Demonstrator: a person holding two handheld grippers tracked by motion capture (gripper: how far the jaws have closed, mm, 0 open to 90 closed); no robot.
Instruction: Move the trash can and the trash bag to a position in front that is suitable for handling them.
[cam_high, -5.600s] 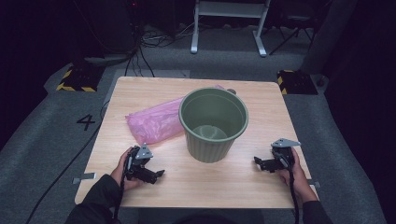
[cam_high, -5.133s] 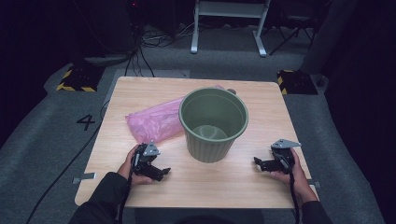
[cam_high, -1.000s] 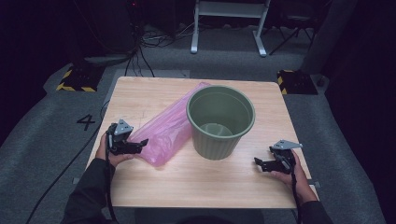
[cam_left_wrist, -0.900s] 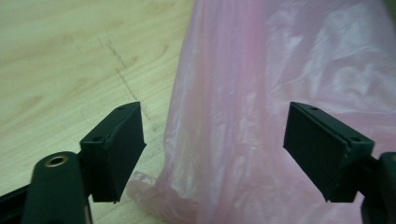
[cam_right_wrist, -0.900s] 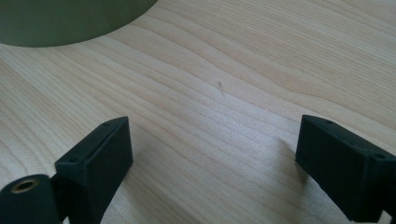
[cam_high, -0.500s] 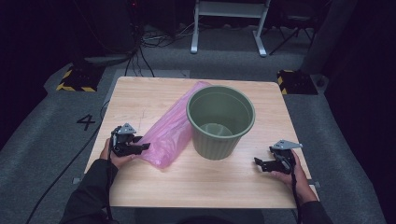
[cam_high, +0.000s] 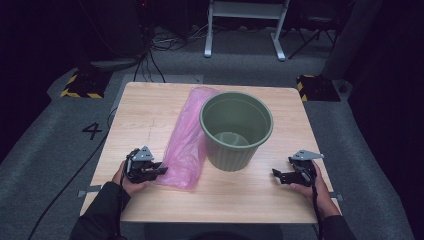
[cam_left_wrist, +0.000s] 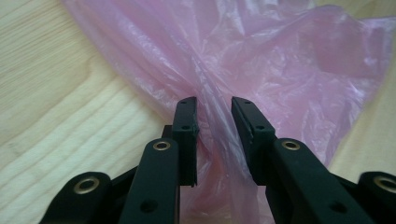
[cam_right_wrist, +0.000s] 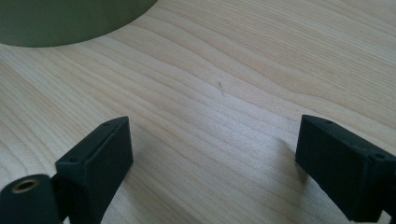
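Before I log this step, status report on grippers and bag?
Left gripper jaws just been closing, pink bag bunched between them. Right gripper open, idle on table. Green bin beside bag.

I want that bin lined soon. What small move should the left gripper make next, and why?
Probably finish closing. The left gripper has just been closing its jaws around a bunched fold of the pink bag, but a gap still shows between its pads, so the film isn't pinched yet. The green bin stands beside the bag; the right gripper rests open on the table.
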